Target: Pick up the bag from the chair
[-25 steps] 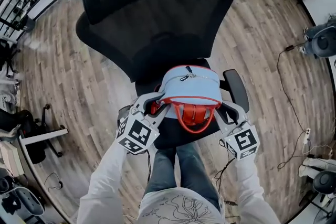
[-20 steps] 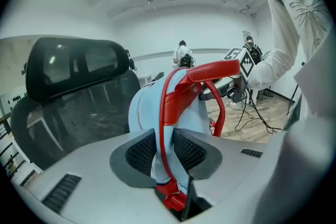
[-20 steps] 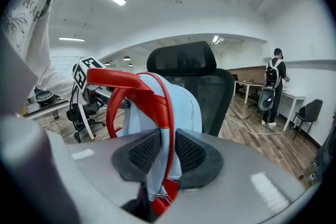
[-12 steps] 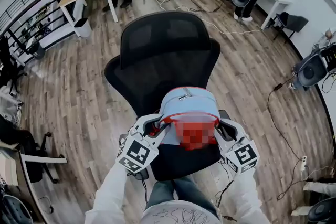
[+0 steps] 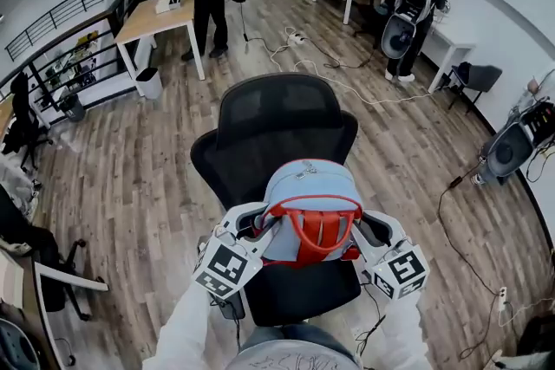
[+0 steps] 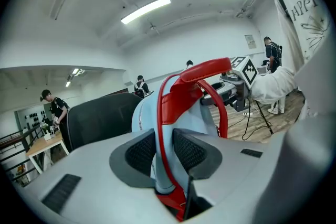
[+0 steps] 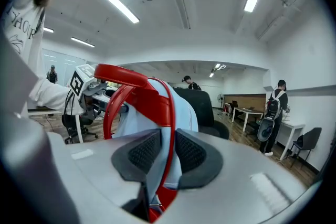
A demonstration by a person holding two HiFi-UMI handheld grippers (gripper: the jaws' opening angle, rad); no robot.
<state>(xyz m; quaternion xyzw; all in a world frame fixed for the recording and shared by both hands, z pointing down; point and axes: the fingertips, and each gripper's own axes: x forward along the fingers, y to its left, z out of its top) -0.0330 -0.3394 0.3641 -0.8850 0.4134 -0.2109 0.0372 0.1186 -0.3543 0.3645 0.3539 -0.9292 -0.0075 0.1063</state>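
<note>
The black office chair [image 5: 277, 134] stands on the wood floor [image 5: 130, 178]; the light-blue bag [image 5: 310, 191] with red handles is held above its seat, before the backrest; the left gripper [image 5: 257, 219] clamps the bag's left edge; the right gripper [image 5: 364, 230] clamps its right edge.

The wood-plank floor [image 5: 130, 178] carries the black office chair [image 5: 277, 134], a wooden desk [image 5: 156, 17] and loose white cables [image 5: 329, 75].
</note>
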